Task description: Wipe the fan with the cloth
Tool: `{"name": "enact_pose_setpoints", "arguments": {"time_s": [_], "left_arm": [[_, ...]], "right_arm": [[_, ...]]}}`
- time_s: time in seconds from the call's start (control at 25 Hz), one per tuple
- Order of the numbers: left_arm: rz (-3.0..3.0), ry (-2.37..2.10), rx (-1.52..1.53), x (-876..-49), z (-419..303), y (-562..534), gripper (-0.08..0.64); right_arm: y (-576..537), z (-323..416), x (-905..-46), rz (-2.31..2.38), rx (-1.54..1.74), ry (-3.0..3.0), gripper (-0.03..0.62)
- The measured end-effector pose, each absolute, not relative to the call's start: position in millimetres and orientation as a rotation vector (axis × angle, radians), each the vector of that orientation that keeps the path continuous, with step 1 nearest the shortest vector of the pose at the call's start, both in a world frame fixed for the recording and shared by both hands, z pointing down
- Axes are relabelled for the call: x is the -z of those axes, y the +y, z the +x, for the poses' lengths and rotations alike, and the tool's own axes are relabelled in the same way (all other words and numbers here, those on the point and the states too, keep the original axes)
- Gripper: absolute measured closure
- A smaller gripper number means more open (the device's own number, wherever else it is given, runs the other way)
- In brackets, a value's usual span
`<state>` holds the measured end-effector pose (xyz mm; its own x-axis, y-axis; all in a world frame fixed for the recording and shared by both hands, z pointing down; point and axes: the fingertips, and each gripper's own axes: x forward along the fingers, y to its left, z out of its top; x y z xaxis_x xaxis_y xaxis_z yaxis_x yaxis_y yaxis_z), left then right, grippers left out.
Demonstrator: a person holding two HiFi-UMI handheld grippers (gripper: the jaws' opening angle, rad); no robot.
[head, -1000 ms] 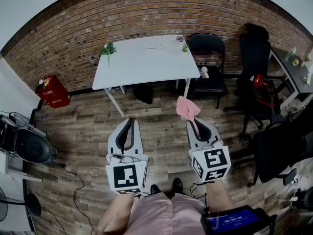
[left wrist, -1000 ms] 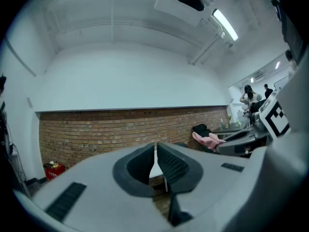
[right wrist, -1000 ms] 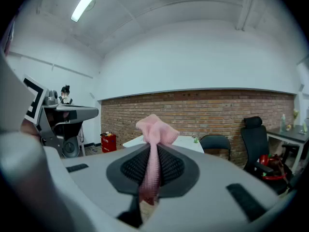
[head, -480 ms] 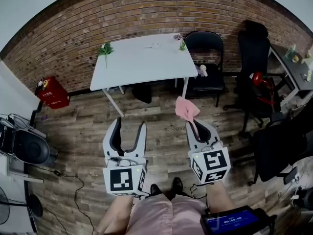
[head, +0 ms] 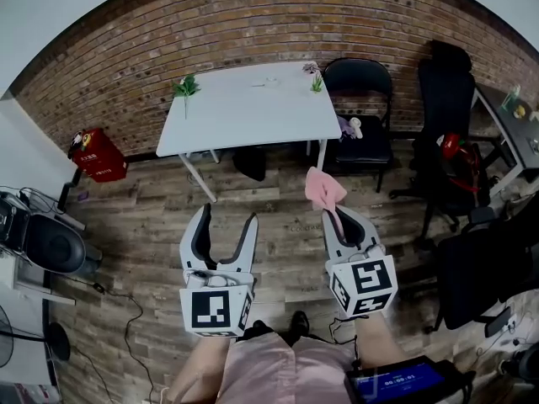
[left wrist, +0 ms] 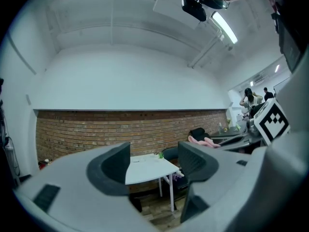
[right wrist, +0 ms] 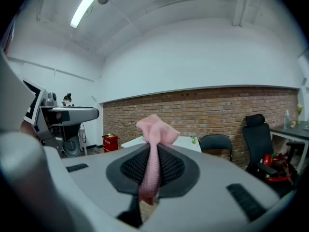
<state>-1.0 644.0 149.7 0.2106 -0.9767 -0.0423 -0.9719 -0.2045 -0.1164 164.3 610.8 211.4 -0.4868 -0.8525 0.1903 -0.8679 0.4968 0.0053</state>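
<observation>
wiping not begun. right gripper (head: pixel 339 215) is clamped on the pink cloth (head: pixel 323 188), which sticks up past its tips. left gripper (head: pixel 226 219) has just been opening, now wide w/ nothing between. fan not clearly seen; the black round unit (head: pixel 52 248) at far left may be it. white tabletop (head: pixel 244 112) & chair (head: pixel 360 99) ahead, floor cable (head: pixel 126 326) by the feet.

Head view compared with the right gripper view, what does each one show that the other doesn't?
Only the head view shows the marker cube of the right claw and a blue-lit screen. Only the right gripper view shows the ceiling light. Both show the pink cloth pinched in the right claw, the white table and the brick wall.
</observation>
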Motion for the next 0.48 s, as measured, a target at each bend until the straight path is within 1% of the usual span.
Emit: {"name": "enact_pose_setpoints", "arguments": {"time_s": [0.24, 0.48], "left_arm": [[-2.319, 1.94, 0.108, -160.5, 5.6, 635.4, 0.257], [-2.315, 1.994, 0.122, -178.8, -16.2, 599.1, 0.256]], "right_arm": [[589.9, 169.9, -221.7, 1.447, -0.16, -2.593, 0.555], [550.5, 150.8, -236.3, 1.4, -0.167, -2.588, 0.554]]}}
